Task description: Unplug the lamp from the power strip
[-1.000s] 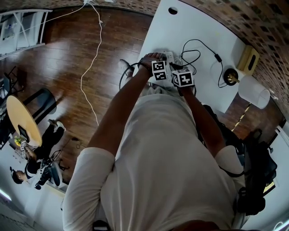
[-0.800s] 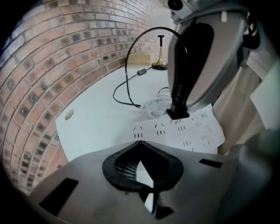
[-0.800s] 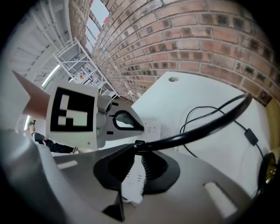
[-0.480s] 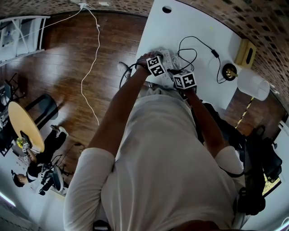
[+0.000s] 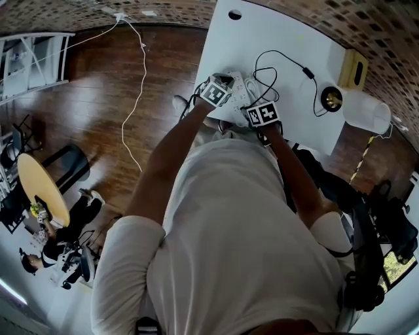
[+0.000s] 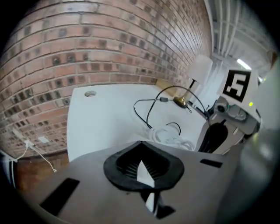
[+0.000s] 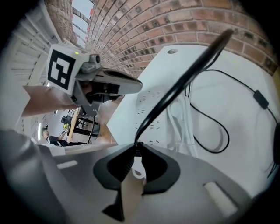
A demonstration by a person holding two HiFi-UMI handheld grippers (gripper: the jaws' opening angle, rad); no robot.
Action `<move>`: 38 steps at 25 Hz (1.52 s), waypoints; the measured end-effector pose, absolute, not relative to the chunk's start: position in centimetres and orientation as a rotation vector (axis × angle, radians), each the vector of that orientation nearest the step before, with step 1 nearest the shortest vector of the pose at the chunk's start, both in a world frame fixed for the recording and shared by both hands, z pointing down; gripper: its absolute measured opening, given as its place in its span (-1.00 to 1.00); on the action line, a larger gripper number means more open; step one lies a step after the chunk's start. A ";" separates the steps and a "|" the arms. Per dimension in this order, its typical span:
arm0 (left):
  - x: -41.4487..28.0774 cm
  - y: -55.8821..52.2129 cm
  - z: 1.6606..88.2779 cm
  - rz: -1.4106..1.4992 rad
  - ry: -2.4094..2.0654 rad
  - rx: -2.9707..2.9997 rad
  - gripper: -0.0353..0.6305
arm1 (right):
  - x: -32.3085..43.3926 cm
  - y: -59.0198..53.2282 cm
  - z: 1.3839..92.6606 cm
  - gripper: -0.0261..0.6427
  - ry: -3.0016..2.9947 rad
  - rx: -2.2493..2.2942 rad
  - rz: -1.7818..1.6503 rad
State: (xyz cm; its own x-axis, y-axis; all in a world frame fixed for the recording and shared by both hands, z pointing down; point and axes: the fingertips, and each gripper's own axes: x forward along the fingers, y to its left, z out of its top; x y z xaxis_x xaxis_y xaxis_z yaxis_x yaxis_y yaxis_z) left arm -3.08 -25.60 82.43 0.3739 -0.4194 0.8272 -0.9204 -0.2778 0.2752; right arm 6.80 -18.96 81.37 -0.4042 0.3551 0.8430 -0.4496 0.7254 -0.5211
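Note:
A white power strip [image 5: 241, 85] [image 7: 151, 107] lies on the white table [image 5: 281, 39] beside a coil of white cable [image 6: 175, 138]. My right gripper [image 5: 262, 116] [image 7: 134, 157] pinches the lamp's black plug, held clear above the strip; its jaws are opening. From the plug the black cord [image 7: 188, 74] [image 5: 288, 62] runs taut toward the lamp [image 5: 365, 111] [image 6: 199, 70] at the table's far right. My left gripper [image 5: 216, 91] [image 6: 142, 168] hovers over the strip's left end. Its pads are nearly together with nothing between them.
A yellow box [image 5: 353, 69] stands behind the lamp's brass base [image 5: 332, 98]. A cable hole [image 5: 234, 14] pierces the table's far end. A white cable [image 5: 134, 85] trails over the wooden floor. A dark backpack [image 5: 366, 216] sits at right; people sit by a round table [image 5: 39, 190].
The two grippers have drawn apart. The left one has moved left toward the strip's end, and the right one has pulled back toward me with the plug.

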 end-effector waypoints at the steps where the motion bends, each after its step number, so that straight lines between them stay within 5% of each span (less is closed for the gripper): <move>1: -3.3 -25.4 81.3 0.751 -1.202 1.854 -0.88 | 6.9 -19.1 81.4 -0.77 -1.792 0.087 0.879; 15: -4.6 -14.9 77.9 0.338 -1.354 1.631 -0.88 | 7.1 -19.4 80.6 -0.69 -1.911 0.132 0.862; 38: -6.9 -15.2 72.0 0.034 -1.287 1.741 -0.88 | 8.9 -21.8 75.2 -0.78 -2.214 0.531 0.936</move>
